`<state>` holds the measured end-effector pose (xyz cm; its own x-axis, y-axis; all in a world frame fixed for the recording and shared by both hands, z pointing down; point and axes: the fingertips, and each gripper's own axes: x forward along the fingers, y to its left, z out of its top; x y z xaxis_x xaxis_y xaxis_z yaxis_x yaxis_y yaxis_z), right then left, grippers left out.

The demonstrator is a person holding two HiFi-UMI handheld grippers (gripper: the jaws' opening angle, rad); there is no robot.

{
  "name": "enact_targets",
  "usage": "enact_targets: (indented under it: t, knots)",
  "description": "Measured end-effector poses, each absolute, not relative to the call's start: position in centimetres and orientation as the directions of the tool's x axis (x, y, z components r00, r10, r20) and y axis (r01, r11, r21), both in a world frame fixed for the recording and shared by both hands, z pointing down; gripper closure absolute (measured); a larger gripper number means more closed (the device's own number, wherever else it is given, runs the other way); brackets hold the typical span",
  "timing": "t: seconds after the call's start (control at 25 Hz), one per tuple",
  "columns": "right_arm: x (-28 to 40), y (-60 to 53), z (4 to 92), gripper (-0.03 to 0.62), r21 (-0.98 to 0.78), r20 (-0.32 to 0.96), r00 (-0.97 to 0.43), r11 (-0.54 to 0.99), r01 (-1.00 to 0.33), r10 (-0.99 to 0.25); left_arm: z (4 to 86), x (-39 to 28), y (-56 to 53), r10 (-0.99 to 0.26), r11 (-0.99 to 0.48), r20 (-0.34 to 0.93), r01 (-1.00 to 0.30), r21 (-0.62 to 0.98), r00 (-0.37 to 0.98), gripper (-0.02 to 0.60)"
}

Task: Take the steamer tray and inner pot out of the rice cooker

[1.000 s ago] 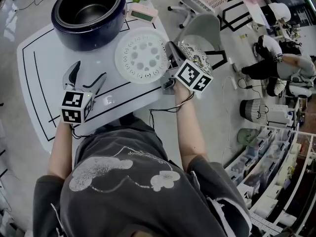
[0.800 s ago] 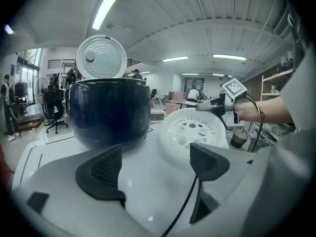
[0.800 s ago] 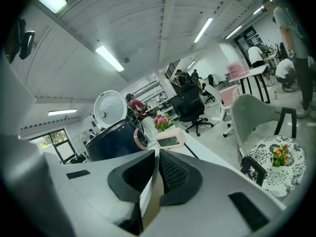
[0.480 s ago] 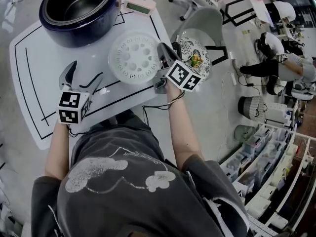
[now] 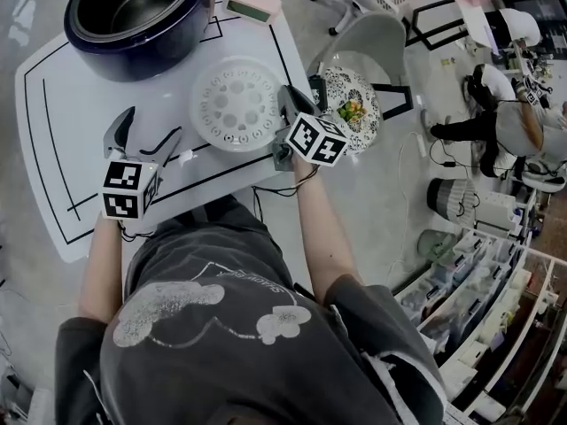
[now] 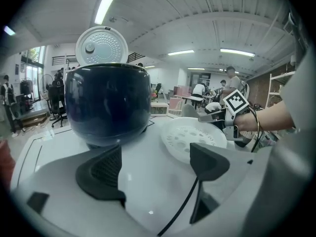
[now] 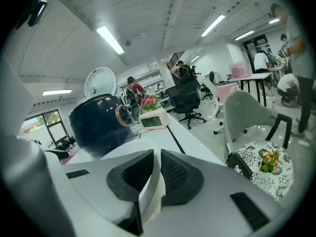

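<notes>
1. Table (image 5: 53,149): white top marked with black outline tape. No text on it.
2. Rice cooker (image 5: 146,58): dark blue body at the far left of the table, lid (image 6: 101,46) standing open. A round gold-rimmed badge (image 7: 121,115) sits on its side; its writing is too small to read.
3. Inner pot (image 5: 133,7): seated inside the cooker, not removed.
4. Steamer tray (image 5: 232,104): white perforated disc, out of the cooker, lying on the table near the cooker's right side and apart from it.
5. Right gripper (image 7: 157,171): jaws narrow, with the tray's right rim between the pads and both pads against it. The jaws have just been opening slightly.
6. Left gripper (image 6: 158,163): jaws wide apart, nothing between them, above bare table and pointed at the cooker.
7. Marker cubes (image 5: 124,190): one per gripper, carrying black-and-white square codes, no lettering.
8. Digital clock (image 5: 252,5): at the far table edge, right of the cooker. Its display digits cannot be read reliably.
</notes>
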<state>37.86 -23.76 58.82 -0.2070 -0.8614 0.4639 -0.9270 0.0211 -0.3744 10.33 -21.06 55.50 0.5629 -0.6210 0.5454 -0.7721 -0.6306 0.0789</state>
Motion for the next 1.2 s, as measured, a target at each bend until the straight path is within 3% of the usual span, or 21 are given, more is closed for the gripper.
enact_targets:
  t: [0.52, 0.64, 0.8, 1.2]
  knots:
    - [38.0, -22.8, 61.2, 0.514, -0.184, 0.561, -0.146, 0.049, -0.982, -0.815, 55.3, 8.9, -20.0, -0.647, -0.589, 0.538, -0.802, 0.098, 0.540, 0.155]
    - [38.1, -22.5, 61.1, 0.417, -0.190, 0.574, -0.147, 0.043, -0.981, -0.805, 54.7, 8.5, -19.9, -0.653, -0.586, 0.531, -0.804, 0.097, 0.540, 0.155]
    - [38.7, -21.8, 60.0, 0.369, -0.190, 0.559, -0.116, 0.009, -0.982, -0.821, 53.9, 7.4, -20.1, -0.671, -0.582, 0.505, -0.808, 0.094, 0.543, 0.155]
    - [37.0, -21.9, 51.2, 0.368, -0.144, 0.436, -0.053, -0.012, -0.989, -0.898, 48.9, 0.5, -22.7, -0.766, -0.530, 0.379, -0.844, 0.081, 0.518, 0.155]
